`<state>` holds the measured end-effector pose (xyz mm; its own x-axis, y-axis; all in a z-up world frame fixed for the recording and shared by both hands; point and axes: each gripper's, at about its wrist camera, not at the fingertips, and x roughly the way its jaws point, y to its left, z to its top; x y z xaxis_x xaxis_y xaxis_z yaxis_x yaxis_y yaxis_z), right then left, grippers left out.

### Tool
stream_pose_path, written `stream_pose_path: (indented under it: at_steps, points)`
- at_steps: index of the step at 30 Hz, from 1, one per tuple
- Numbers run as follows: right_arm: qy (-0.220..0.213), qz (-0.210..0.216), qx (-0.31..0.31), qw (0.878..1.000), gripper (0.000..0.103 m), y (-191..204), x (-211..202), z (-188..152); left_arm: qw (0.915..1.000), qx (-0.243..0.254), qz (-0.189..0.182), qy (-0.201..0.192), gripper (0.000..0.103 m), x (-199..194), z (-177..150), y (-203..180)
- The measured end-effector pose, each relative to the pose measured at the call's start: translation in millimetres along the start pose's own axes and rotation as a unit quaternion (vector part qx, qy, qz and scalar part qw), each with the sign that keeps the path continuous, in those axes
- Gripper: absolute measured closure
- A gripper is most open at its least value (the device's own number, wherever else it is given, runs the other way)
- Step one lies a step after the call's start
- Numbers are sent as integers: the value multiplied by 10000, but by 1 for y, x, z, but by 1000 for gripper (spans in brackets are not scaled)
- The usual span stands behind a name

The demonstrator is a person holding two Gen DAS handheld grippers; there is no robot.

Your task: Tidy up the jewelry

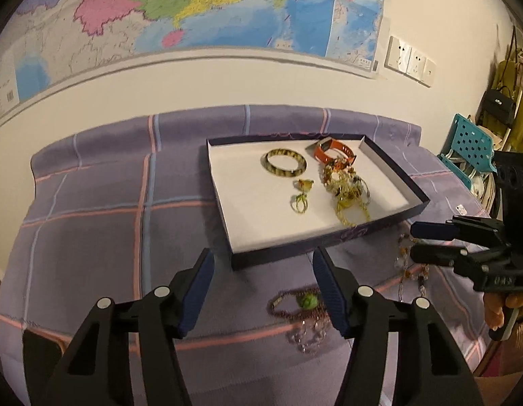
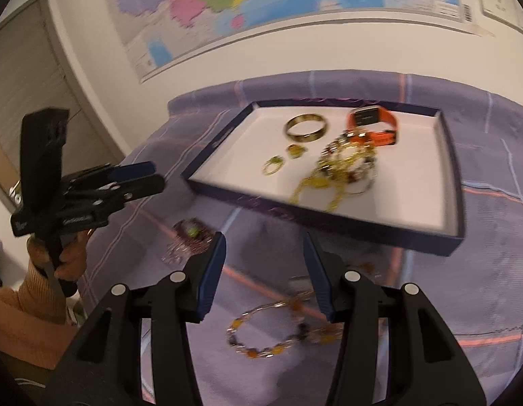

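Note:
A shallow dark-rimmed tray with a white floor lies on the purple checked cloth. It holds a striped bangle, an orange watch, two small rings and a tangle of gold chains. My left gripper hangs open before the tray's near wall with nothing between its pads. A beaded necklace with a green bead lies on the cloth by its right finger. My right gripper is open above an amber bead bracelet that lies loose on the cloth. The tray is just beyond it.
The cloth-covered table stands against a wall with a large map and sockets. A teal perforated chair and hanging bags are at the right. A door shows at the left. A hand in an orange sleeve holds the left gripper.

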<state>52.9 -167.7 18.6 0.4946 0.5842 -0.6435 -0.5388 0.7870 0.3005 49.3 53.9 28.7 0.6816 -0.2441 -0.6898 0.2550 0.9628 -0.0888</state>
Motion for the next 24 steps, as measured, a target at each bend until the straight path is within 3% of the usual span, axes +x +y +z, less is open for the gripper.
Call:
stream_pose_path:
  at_steps: [9,20,24]
  points:
    - [183,-76,-1,9998,55,11,6,-25,9995,-31,-206,236,49,5,-23,0]
    - [-41,-775,491,9958,55,-31,-25,-41,9974,288,-440,496,49,12,-43,-17]
    - [-60,-792,643,9948,55,-41,-28,-43,9967,411,-427,558,49,16,-43,-22]
